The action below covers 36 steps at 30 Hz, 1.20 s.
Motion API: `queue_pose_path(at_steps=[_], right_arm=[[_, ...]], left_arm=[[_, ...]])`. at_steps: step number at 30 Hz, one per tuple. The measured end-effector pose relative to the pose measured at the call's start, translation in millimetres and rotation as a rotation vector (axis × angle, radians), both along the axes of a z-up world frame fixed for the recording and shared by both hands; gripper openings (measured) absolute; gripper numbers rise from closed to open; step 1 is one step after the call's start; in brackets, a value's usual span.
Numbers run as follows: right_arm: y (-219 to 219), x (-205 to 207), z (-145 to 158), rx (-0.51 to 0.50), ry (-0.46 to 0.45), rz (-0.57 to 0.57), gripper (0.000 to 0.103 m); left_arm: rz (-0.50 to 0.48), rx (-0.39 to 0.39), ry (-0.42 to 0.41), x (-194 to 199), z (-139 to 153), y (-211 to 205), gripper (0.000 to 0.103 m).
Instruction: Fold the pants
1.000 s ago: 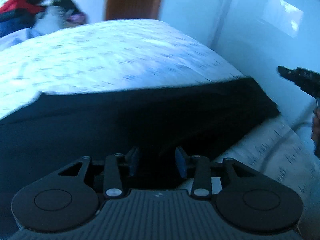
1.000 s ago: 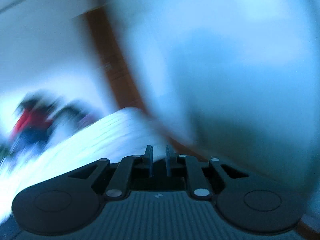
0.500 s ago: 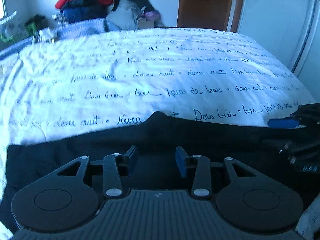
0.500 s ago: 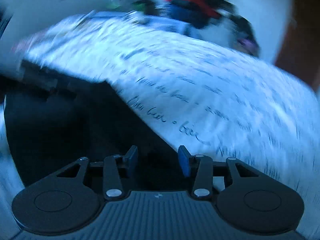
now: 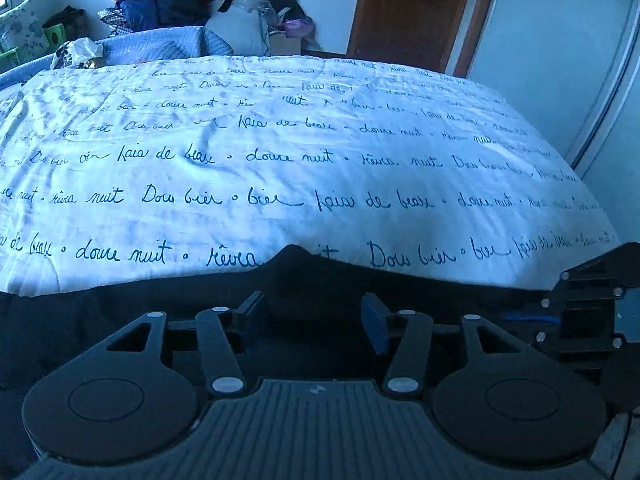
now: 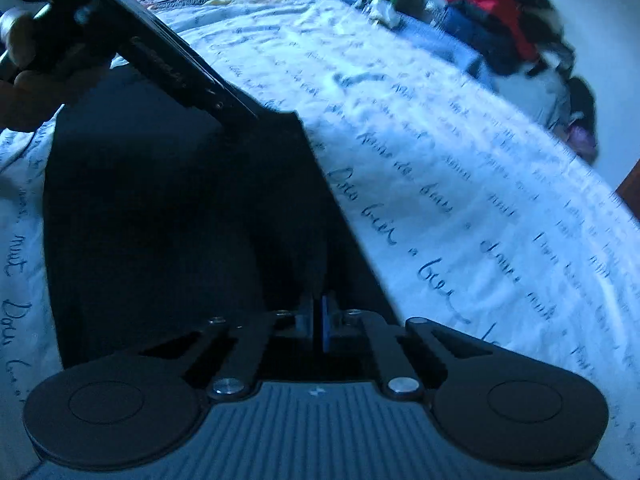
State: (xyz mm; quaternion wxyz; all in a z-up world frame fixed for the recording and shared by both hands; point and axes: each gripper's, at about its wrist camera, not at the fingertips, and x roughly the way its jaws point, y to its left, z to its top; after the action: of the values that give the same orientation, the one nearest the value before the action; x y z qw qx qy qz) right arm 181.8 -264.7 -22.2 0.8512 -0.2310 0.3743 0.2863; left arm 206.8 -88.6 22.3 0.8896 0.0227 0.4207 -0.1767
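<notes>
dark pants (image 5: 320, 280) lie flat along the near edge of a white script-printed bedspread (image 5: 280, 152), which stretches bare beyond them. left gripper (image 5: 316, 318) hovers over the pants, jaws wide apart, holding nothing. right gripper (image 6: 318, 320) is pinched closed on the pants' edge.

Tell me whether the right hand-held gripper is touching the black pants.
Touching. The right wrist view shows the right hand-held gripper, jaws nearly shut, pinching the edge of the black pants on the bedspread.
</notes>
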Motion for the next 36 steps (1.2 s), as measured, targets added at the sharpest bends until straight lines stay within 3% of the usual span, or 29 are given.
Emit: queue_pose_path(at_steps=[3,8,11,13,17,18,20,23,25,29,31,34,36], right_arm=[[-4.4,0.7,4.3,0.000,-0.124,-0.086,0.002],[-10.8,21.7,-6.9,-0.002,-0.104,-0.187,0.003],[-16.0,7.4,3.2,-0.003,-0.189,-0.253,0.003],[-21.8,-9.4,18.3,0.062,-0.155,-0.261,0.003],[-27.3,-30.2,17.5,0.141,0.035,-0.197,0.004],[-30.4,-28.0,10.1,0.128,0.054,-0.227,0.004],[-43.9,-19.6,-3.2,0.108,0.038,-0.331,0.004],[-68.4,-28.2,9.9,0.244,-0.030,-0.513,0.005],[-72.7,-47.3,18.0,0.275,-0.071,-0.516,0.008],[-94.8,-72.4,0.0,0.266,0.013,-0.578,0.020],[-123.3,-96.5,1.1,0.322,-0.023,-0.694,0.021],[-162.8,-152.0,21.5,0.345,-0.196,-0.921,0.021],[-192.2,-189.5,30.8,0.461,-0.232,-1.019,0.022]], left_arm=[[0.032,-0.013,0.010,5.9,-0.5,0.5,0.057],[0.048,-0.018,0.034,13.6,-4.9,-3.1,0.059],[0.027,-0.005,0.020,10.8,-6.3,-3.8,0.059],[0.012,0.009,0.010,9.2,-7.7,-4.8,0.059],[0.003,0.065,0.009,16.8,-18.2,-15.6,0.059],[0.003,0.066,0.015,20.5,-22.9,-17.6,0.061],[0.051,0.113,0.021,20.8,-27.5,-20.4,0.053],[0.016,0.101,-0.061,-5.6,-17.4,-21.1,0.061],[-0.024,0.094,-0.081,-21.6,-13.5,-26.2,0.066],[-0.126,0.101,-0.064,-44.4,-15.9,-50.8,0.066],[-0.176,0.094,-0.064,-57.8,-15.9,-61.9,0.066],[-0.254,0.090,-0.071,-76.4,-16.4,-80.2,0.067],[-0.294,0.094,-0.067,-86.4,-19.5,-94.0,0.067]])
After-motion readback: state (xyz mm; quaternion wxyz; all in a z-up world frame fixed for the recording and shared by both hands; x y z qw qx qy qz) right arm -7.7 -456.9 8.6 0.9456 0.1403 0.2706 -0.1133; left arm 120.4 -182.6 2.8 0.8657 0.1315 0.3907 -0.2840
